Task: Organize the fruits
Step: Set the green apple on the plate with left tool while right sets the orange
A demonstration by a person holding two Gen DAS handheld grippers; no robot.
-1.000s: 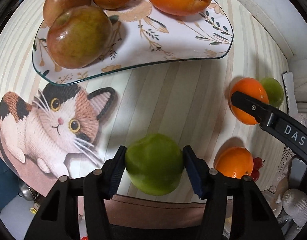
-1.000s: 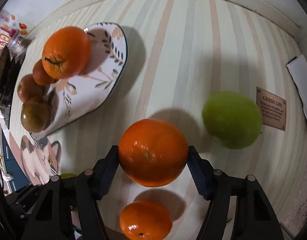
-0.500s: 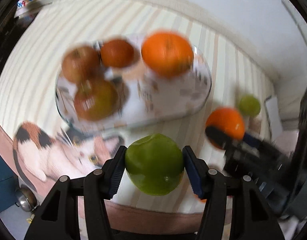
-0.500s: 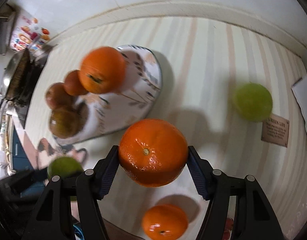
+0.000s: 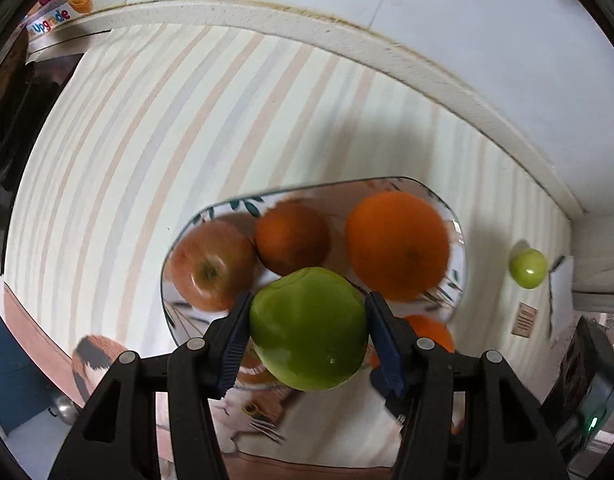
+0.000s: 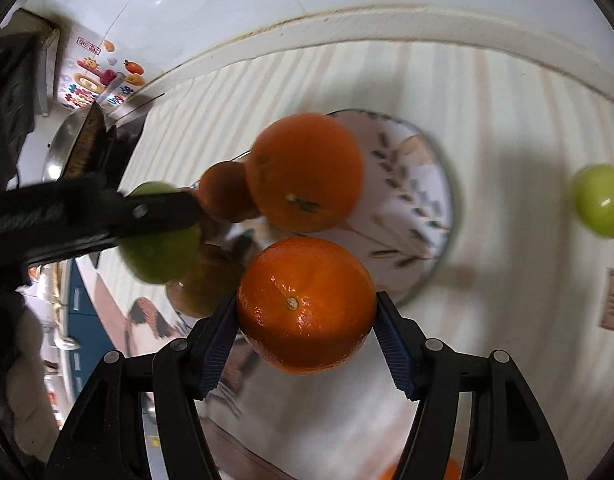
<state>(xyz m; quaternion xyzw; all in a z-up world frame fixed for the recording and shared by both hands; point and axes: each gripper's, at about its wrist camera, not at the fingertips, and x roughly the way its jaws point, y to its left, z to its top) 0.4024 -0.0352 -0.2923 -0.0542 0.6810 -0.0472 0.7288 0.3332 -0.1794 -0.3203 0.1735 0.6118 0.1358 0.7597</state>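
My left gripper (image 5: 309,330) is shut on a green apple (image 5: 309,326) and holds it above the near edge of the floral plate (image 5: 455,232). The plate holds a red apple (image 5: 211,264), a small dark orange (image 5: 291,236) and a big orange (image 5: 395,244). My right gripper (image 6: 307,320) is shut on an orange (image 6: 307,304), raised over the plate (image 6: 419,184). The left gripper with its green apple (image 6: 159,252) shows at the left of the right wrist view. Another green apple (image 5: 527,268) lies on the table to the right, also in the right wrist view (image 6: 599,206).
The striped table (image 5: 147,140) ends at a white wall ledge (image 5: 347,28) at the back. A cat-picture mat (image 5: 251,412) lies at the near edge. A small brown card (image 5: 525,314) lies at the right. A metal pan (image 6: 67,148) and dark objects stand at the far left.
Both grippers have lifted their fruit off the table and moved toward the plate. The views now look down on the plate from higher up.
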